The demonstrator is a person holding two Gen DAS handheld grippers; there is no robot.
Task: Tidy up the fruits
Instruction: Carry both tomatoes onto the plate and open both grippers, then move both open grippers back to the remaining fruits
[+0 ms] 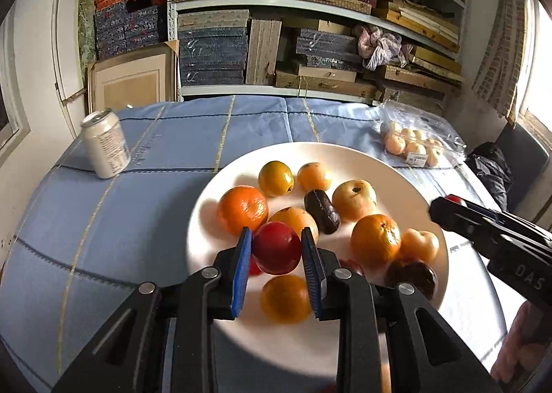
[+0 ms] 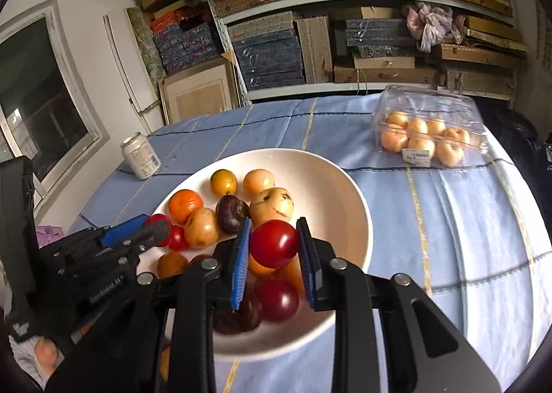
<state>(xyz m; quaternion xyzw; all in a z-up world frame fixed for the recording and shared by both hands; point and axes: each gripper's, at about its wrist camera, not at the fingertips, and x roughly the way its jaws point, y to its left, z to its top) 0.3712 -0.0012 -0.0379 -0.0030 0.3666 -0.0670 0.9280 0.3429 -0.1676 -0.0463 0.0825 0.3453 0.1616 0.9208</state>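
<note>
A white plate [image 1: 407,172] [image 2: 348,193] on the blue cloth holds several fruits: oranges [image 1: 242,209], yellow ones [image 1: 354,199], dark purple ones [image 1: 321,211] and red ones. My left gripper [image 1: 276,246] is shut on a red fruit [image 1: 276,248] just above the plate. My right gripper [image 2: 272,237] is shut on another red fruit [image 2: 274,243] over the plate's near side. Each gripper shows in the other's view, the right one at the plate's right edge [image 1: 445,201] and the left one at its left edge [image 2: 155,227].
A white drink can [image 1: 105,143] [image 2: 140,156] stands at the far left of the table. A clear plastic box of pale fruits [image 1: 414,146] [image 2: 427,130] lies at the far right. Shelves of stacked boxes [image 1: 276,30] stand behind the table.
</note>
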